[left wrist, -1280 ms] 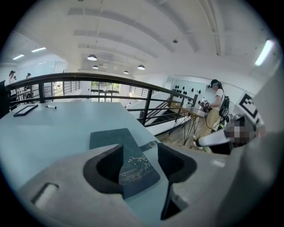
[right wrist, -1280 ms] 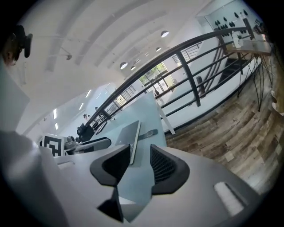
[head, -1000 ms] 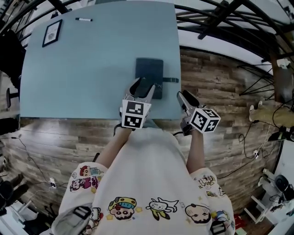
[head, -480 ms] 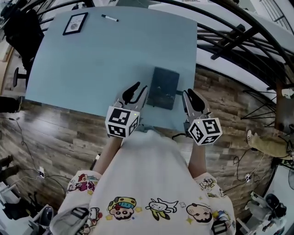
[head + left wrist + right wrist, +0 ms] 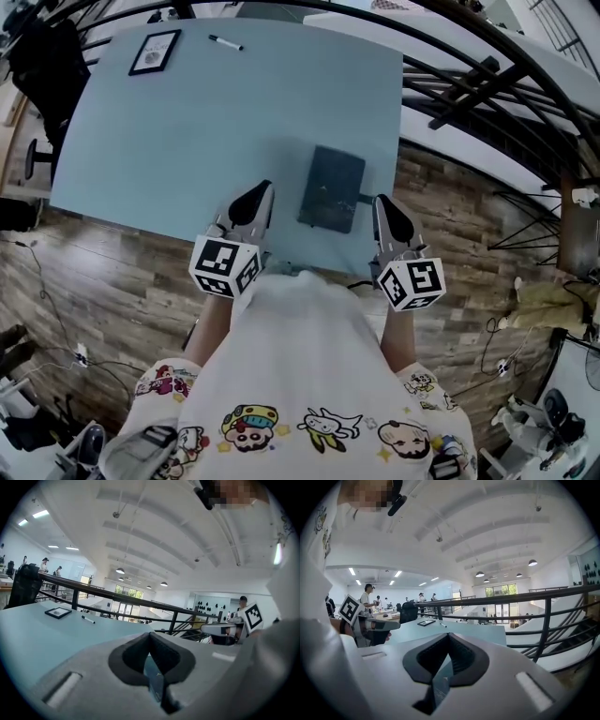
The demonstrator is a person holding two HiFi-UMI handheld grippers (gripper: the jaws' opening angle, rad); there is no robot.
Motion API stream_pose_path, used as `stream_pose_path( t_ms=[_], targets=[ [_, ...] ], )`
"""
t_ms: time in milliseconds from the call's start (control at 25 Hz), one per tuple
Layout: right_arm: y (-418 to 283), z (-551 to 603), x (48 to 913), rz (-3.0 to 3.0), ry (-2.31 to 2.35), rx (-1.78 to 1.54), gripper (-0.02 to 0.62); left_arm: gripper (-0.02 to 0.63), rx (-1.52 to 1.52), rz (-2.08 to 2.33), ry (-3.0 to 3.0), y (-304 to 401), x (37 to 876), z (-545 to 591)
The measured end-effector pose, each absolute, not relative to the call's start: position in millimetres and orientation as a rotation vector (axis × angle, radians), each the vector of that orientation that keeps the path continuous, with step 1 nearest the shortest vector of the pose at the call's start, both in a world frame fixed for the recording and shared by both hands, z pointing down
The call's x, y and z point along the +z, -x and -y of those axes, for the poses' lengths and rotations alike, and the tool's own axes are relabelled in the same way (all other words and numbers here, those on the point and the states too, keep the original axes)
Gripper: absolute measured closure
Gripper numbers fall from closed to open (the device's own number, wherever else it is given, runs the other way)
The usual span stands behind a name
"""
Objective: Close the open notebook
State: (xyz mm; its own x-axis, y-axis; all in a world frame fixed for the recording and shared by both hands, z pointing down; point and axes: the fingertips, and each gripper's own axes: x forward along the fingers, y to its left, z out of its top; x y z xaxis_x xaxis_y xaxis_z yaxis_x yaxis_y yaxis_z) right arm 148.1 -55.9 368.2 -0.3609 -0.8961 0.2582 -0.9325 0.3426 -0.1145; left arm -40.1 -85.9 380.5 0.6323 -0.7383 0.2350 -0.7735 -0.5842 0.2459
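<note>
Pale blue table [image 5: 187,122] is taking up most of the head view, with wood floor [image 5: 103,272] running along its near edge. Notebook [image 5: 332,187] is lying closed and flat on the table, dark cover up, close to that near edge. It's sitting between my two grippers. Left gripper [image 5: 261,192] is hanging just off its left side. Right gripper [image 5: 384,204] is hanging just off its right side, near a small dark tab [image 5: 364,199] sticking out of that edge. Neither is gripping it.

Left gripper's jaws have just been closing. They're clenched together with nothing between them, and its own view is showing the black pads [image 5: 131,660] meeting. Same on the right: its jaws have just been closing and are pressing together empty, pads [image 5: 419,665] meeting.

Both grippers are pointing out across the table, tilted slightly down.

Framed picture [image 5: 155,51] and marker pen [image 5: 225,42] are lying at the table's far corner, well apart from the notebook. Black railing [image 5: 450,84] is running past the table's right side.
</note>
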Motion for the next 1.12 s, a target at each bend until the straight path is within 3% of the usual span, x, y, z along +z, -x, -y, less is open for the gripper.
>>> stream_pose_path(
  t_ms=[1120],
  targets=[
    [-159, 47, 389, 2.401, -1.701, 0.44, 0.588, 0.607, 0.206, 1.153, -2.528, 24, 394, 80]
  ],
)
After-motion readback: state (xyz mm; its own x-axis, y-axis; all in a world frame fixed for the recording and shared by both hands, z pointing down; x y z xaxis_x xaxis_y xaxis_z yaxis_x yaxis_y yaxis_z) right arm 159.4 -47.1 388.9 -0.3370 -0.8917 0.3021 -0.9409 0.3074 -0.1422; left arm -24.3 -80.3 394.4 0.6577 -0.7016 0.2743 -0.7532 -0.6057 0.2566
